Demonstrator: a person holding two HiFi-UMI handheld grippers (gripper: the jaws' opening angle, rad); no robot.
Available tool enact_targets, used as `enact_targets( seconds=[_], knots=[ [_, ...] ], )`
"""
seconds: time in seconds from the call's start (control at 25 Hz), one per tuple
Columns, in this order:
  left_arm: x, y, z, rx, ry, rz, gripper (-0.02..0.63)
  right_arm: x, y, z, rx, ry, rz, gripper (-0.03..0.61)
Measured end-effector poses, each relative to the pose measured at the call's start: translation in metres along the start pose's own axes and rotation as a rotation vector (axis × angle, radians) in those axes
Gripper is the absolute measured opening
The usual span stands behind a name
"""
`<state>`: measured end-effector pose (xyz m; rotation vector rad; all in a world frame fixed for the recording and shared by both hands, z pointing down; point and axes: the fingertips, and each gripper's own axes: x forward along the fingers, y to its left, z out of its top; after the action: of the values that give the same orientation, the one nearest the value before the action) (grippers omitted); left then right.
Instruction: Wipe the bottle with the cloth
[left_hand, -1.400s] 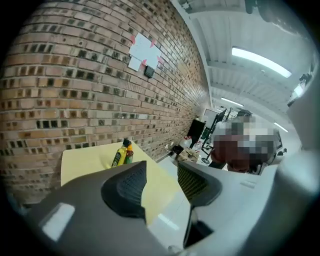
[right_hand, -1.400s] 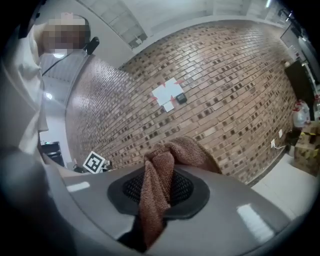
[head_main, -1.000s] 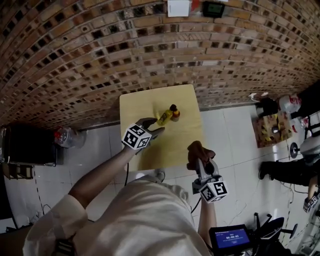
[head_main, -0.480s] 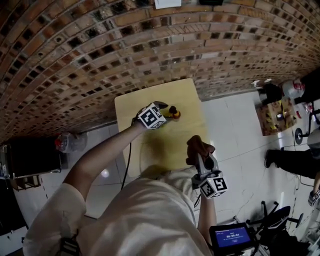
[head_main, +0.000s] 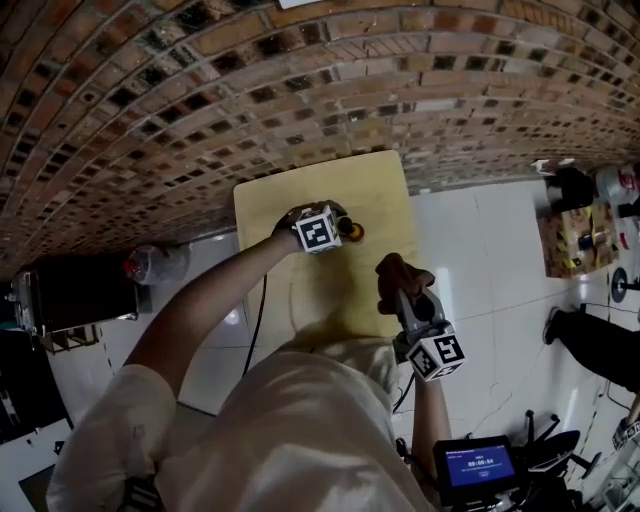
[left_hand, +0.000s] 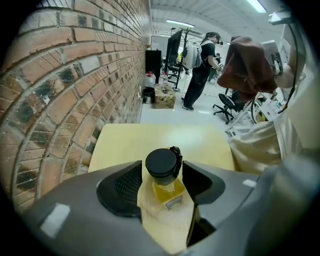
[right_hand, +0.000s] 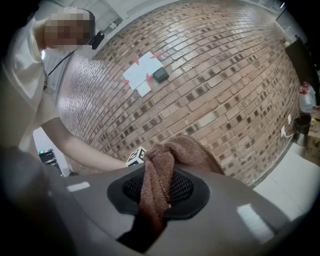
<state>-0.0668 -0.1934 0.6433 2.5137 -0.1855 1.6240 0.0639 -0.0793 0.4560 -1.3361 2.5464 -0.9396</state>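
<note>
Two claws: the left claw (left_hand: 162, 172), open, has just been closing around the bottle (left_hand: 169, 191); the right claw (right_hand: 157, 187) squeezes the cloth (right_hand: 187, 147).

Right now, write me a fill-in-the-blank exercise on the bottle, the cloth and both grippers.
The right gripper is shut on a brown ____. The bottle has a ____ cap. The left gripper, whose jaws have just been closing, has the bottle ____ its jaws. Behind the table rises a ____ wall.
Missing words: cloth; black; between; brick.
</note>
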Motion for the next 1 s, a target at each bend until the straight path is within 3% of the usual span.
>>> enact_targets(
  seconds=[0.2, 0.36, 0.56, 0.8, 1.0],
  knots=[
    [0.009, -0.008, 0.005, -0.023, -0.019, -0.044, 0.207, 0.024, -0.026, 0.005, -0.038, 0.041, 0.005, 0.064],
    [0.004, -0.004, 0.006, -0.069, -0.032, -0.022, 0.178, 0.033, -0.029, 0.015, -0.057, 0.037, 0.005, 0.064],
    [-0.010, -0.002, 0.005, -0.196, -0.148, 0.107, 0.172, 0.026, -0.025, 0.010, -0.078, 0.043, -0.021, 0.064],
    [-0.031, -0.027, -0.017, -0.404, -0.355, 0.288, 0.172, 0.018, -0.011, -0.026, -0.009, 0.035, -0.037, 0.064],
    [-0.042, -0.067, -0.045, -0.523, -0.414, 0.368, 0.172, 0.021, 0.005, -0.067, 0.035, 0.053, -0.031, 0.064]
  ],
)
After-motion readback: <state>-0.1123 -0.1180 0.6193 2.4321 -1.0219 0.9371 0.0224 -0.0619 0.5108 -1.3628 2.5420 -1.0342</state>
